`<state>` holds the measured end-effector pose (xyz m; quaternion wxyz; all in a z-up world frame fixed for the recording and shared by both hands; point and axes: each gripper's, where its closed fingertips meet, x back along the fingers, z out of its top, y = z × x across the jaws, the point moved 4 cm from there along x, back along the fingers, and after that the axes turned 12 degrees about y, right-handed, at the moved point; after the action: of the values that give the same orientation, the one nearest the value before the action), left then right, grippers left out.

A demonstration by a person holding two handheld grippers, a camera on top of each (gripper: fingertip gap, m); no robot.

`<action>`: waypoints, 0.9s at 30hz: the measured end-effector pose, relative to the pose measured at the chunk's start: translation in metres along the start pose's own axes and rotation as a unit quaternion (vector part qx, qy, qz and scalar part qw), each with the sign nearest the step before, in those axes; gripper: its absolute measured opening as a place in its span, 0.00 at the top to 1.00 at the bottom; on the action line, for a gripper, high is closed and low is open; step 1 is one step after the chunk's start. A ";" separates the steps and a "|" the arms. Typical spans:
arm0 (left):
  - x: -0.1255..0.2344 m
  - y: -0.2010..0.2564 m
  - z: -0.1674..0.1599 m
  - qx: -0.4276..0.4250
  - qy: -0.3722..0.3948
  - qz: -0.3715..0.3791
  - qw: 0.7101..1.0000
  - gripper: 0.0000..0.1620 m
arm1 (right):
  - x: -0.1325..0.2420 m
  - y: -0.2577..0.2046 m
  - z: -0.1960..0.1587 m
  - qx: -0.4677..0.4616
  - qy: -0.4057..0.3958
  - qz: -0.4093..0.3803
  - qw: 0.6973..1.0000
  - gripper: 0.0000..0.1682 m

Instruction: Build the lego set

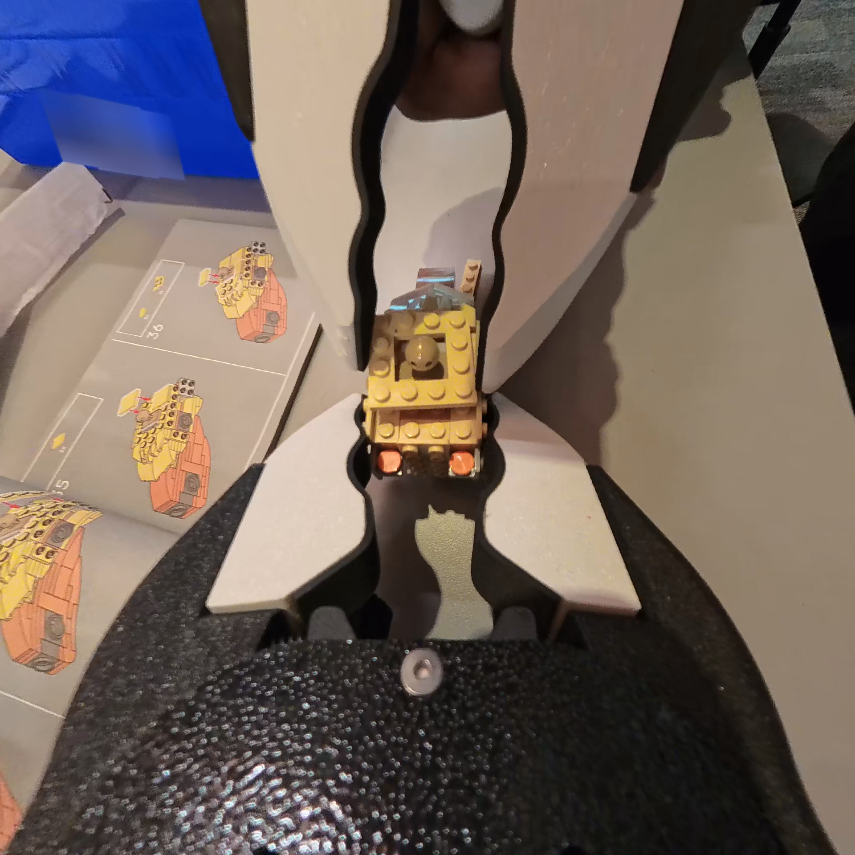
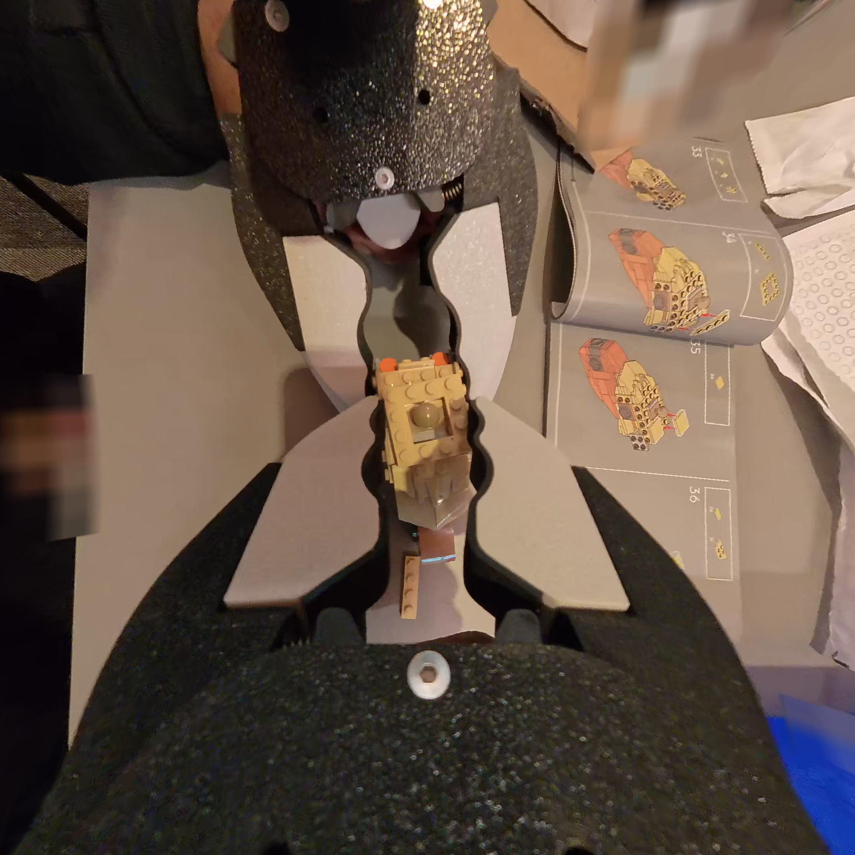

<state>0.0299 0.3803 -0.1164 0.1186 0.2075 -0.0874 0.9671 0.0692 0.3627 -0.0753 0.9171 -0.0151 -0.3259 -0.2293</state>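
Gripping the small tan studded lego model (image 1: 423, 393) from opposite ends, the left gripper (image 1: 423, 439) and right gripper (image 2: 423, 458) hold it between them above the pale grey table (image 1: 647, 416), beside the open grey instruction booklet (image 1: 185, 370).

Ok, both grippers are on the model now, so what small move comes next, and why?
Probably let the right gripper open and back off to fetch the loose tan strip lying on the table. The left gripper already clamps the tan model's orange-stud end, so it should stay held. The open booklet shows small tan pieces being added to the model.
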 end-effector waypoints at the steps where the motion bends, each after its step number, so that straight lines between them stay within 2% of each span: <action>1: 0.000 0.000 0.000 0.001 0.000 0.000 1.000 0.72 | 0.000 0.000 0.000 -0.003 0.001 -0.001 1.000 0.80; 7: 0.000 0.000 -0.001 0.002 0.002 -0.001 1.000 0.72 | -0.001 -0.001 -0.002 -0.012 0.002 -0.004 1.000 0.79; 12: 0.001 0.000 0.000 0.000 0.003 -0.001 1.000 0.72 | 0.003 0.000 -0.001 -0.001 0.019 -0.011 1.000 0.73; 20: 0.001 0.000 -0.001 0.000 0.006 -0.002 1.000 0.72 | 0.016 -0.006 -0.003 0.062 0.091 -0.012 0.994 0.75; 27: 0.002 0.001 -0.001 -0.007 0.005 -0.001 1.000 0.72 | 0.009 -0.015 -0.006 0.066 0.081 0.012 0.994 0.76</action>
<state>0.0280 0.3797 -0.1165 0.1212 0.2017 -0.0930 0.9675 0.0726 0.3439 -0.0767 0.9419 0.0601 -0.2651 -0.1972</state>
